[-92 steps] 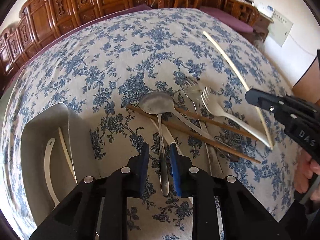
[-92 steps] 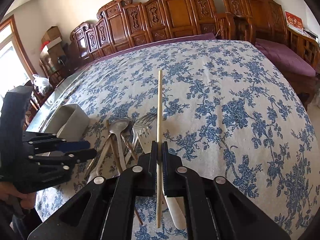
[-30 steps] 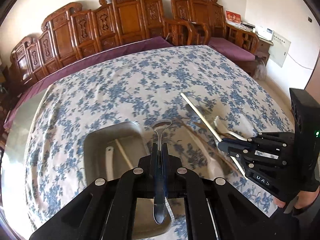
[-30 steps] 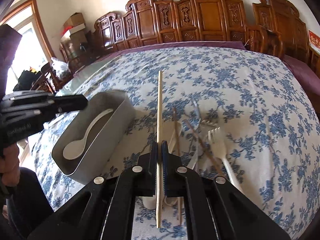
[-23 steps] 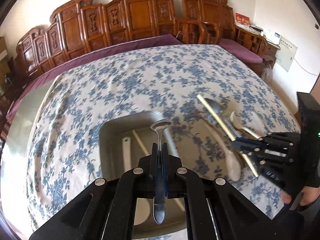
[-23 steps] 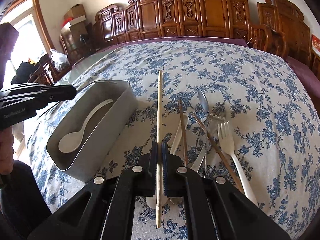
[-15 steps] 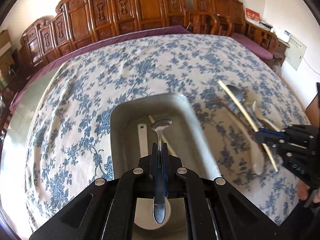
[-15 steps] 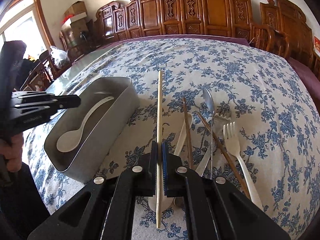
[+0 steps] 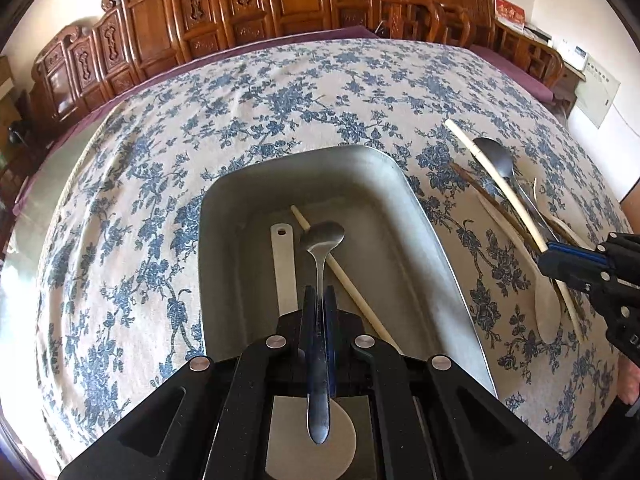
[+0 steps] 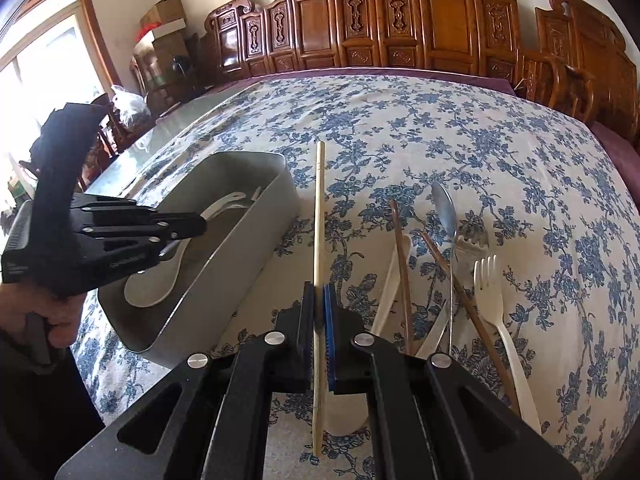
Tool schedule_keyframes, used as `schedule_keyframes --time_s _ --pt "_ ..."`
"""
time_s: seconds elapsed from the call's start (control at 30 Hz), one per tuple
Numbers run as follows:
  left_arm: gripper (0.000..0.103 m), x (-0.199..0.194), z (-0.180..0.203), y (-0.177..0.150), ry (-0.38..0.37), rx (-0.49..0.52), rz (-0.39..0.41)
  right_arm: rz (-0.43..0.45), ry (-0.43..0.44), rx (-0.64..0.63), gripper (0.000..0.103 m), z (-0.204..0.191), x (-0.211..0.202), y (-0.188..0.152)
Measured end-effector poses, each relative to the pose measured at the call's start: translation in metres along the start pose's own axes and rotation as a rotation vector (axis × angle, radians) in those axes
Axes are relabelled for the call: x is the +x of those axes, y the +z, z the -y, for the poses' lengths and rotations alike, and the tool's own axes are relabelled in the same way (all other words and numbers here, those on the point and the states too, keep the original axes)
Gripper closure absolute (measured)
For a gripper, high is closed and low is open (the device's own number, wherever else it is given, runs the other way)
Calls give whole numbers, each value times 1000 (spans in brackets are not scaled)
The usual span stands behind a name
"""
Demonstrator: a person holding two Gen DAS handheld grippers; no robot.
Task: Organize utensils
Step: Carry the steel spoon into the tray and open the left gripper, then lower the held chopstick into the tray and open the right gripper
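Note:
My left gripper (image 9: 319, 300) is shut on a metal spoon (image 9: 322, 240) and holds it above the inside of the grey metal tray (image 9: 436, 248). A white plastic spoon (image 9: 285, 264) and a pale chopstick (image 9: 344, 276) lie in the tray. My right gripper (image 10: 319, 300) is shut on a second pale chopstick (image 10: 319, 216), held above the cloth just right of the tray (image 10: 256, 236). The left gripper also shows in the right wrist view (image 10: 192, 226), over the tray.
On the floral tablecloth (image 10: 440, 140) right of the tray lie a metal spoon (image 10: 444, 208), two brown chopsticks (image 10: 402, 272), a metal fork (image 10: 472, 244), a white plastic fork (image 10: 490, 284) and a white spoon (image 10: 394, 280). Carved wooden chairs (image 10: 400, 28) line the far edge.
My left gripper has carried the metal spoon from the pile leftward to over the tray. My right gripper has kept the chopstick and drifted toward the tray.

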State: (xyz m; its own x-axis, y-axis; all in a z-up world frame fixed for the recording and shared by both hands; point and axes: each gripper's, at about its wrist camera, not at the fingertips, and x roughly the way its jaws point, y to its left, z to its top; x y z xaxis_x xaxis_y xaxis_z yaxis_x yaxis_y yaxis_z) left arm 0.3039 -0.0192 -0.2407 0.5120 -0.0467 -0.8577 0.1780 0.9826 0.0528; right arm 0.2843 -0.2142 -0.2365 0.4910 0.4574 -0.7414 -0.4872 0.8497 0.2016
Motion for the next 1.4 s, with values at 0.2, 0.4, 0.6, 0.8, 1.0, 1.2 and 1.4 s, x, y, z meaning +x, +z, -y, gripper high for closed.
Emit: schedule_keyframes --time_s 0.2,0.4,0.6,0.8,1.0,1.2,1.4 --pt "99 2 -2 4 -25 -20 3 -2 -1 0 97 0 1 0" --pt "97 -12 -8 3 -48 -41 35 1 5 4 97 -1 0 -1" --pt "86 -41 -19 -4 -61 -65 102 30 25 19 97 -9 -12 1" --pt "85 -66 -31 -12 -53 -83 151 59 57 19 97 -30 -23 8" --pt "85 -80 -39 -17 -40 -98 180 76 106 49 97 -51 -24 22" --pt "85 -88 -50 -19 -22 -107 205 77 143 85 97 -76 -12 34" --pt "85 -90 -65 -23 -5 -124 214 55 123 105 97 -91 14 43"
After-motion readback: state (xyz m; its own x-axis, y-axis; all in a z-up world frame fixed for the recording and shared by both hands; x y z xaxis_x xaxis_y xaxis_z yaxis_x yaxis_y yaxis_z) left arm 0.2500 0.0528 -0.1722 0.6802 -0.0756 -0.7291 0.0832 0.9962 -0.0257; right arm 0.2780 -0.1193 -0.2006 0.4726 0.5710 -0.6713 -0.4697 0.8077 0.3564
